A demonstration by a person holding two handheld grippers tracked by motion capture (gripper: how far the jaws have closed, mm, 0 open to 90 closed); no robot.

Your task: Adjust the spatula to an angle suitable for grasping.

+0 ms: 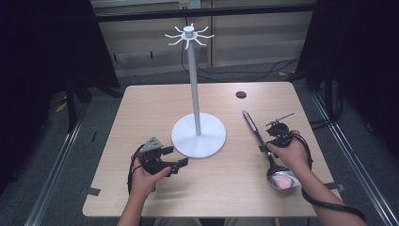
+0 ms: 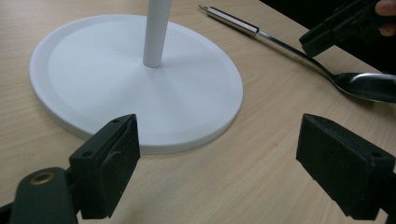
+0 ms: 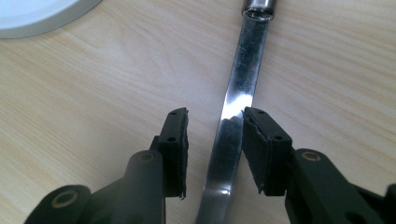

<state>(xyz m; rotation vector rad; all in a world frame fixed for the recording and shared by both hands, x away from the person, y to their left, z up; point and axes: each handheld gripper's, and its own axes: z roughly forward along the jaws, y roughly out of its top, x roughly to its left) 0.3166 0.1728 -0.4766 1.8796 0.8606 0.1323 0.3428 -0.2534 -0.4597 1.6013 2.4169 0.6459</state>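
A steel ladle (image 1: 251,125) lies flat on the right side of the wooden table, its bowl (image 1: 282,181) towards the near edge. My right gripper (image 1: 266,141) hovers over its handle (image 3: 243,70). The jaws straddle the handle; the right pad is at its edge and a gap shows by the left pad, so the gripper (image 3: 215,116) is open. A white hook stand (image 1: 193,80) rises from a round base (image 1: 198,136) at the table's middle. My left gripper (image 1: 178,157) rests just left of the base (image 2: 93,70), and between the wide open jaws of this gripper (image 2: 219,163) there is nothing.
A small dark round hole (image 1: 241,94) sits near the table's far right edge. The stand's hooks (image 1: 189,35) spread out high above the table. Bare wood lies in front of the base and along the left side. Cables run across the floor behind the table.
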